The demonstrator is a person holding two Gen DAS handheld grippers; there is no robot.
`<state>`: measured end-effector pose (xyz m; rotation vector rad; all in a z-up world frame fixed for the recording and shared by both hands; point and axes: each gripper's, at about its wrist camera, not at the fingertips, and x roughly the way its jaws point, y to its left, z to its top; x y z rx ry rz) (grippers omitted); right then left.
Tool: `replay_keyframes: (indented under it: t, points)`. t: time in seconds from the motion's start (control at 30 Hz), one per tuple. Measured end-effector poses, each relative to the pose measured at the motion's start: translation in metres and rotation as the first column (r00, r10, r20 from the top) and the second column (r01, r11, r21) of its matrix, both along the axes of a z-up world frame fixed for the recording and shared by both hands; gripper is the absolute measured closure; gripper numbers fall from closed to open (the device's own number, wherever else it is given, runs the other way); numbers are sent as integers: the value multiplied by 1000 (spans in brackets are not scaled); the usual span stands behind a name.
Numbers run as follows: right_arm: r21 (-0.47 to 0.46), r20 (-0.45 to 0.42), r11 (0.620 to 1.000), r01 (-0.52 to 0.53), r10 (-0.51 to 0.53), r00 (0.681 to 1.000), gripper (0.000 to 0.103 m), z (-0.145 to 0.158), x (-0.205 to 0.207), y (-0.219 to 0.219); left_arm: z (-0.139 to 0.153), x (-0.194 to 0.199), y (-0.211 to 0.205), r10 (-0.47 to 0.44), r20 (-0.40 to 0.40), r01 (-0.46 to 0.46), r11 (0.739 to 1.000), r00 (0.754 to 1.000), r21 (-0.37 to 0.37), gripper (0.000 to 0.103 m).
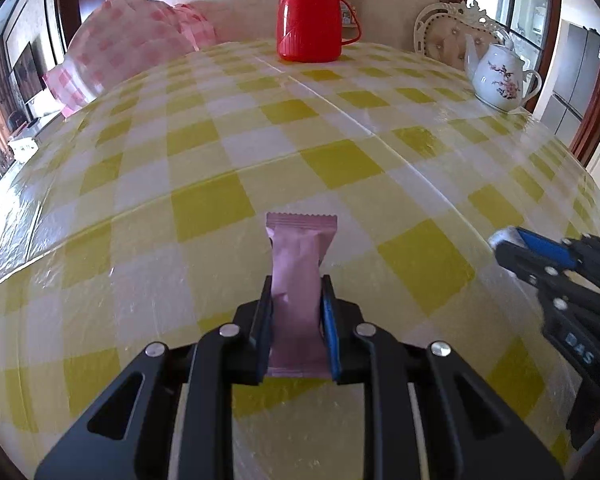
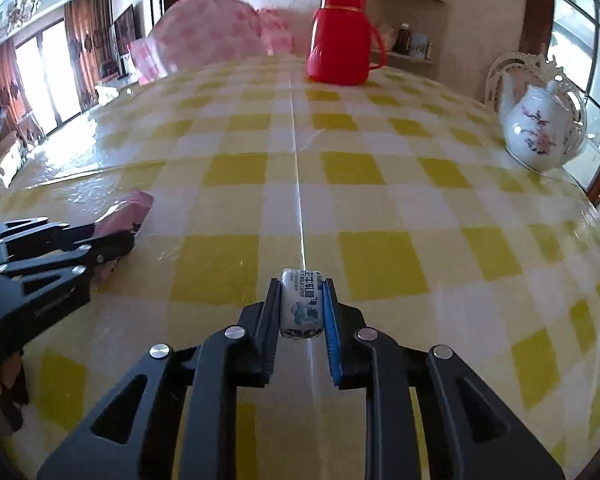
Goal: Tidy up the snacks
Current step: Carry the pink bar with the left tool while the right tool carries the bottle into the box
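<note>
Left gripper (image 1: pixel 296 292) pinches pink packet (image 1: pixel 298 264), near end seemingly hidden.

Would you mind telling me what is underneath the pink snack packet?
The pink snack packet, clamped in the left gripper, has the yellow checked tablecloth under it. Whether anything lies beneath its gripped end is hidden.

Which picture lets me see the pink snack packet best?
The left wrist view. There the pink snack packet sits right in the middle, pinched by the left gripper. The right wrist view shows only its far end, poking out past the left gripper at the left edge.
</note>
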<state>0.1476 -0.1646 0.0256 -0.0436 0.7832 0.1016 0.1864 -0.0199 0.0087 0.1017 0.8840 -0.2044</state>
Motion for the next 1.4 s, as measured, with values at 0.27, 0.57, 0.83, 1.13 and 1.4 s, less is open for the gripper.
replay_keyframes:
  t: [0.27, 0.57, 0.83, 1.13, 1.4]
  points:
    - [118, 11, 992, 48, -49, 999, 83, 10, -29, -13, 3, -1, 8, 13, 1, -13, 998, 1000, -68, 82]
    - [204, 45, 978, 41, -51, 998, 83, 21, -78, -7, 9, -11, 6, 27, 35, -25, 998, 999, -53, 82]
    - [234, 70, 971, 51, -70, 995, 83, 25, -111, -2, 29, -43, 11, 82, 91, -71, 991, 992, -115, 82]
    - [191, 61, 981, 32, -44, 997, 83, 14, -126, 14, 31, -97, -5, 93, 120, -78, 989, 988, -125, 82]
    - [214, 51, 975, 59, -71, 996, 83, 8, -136, 10, 28, -140, -1, 153, 110, -131, 975, 982, -180, 82]
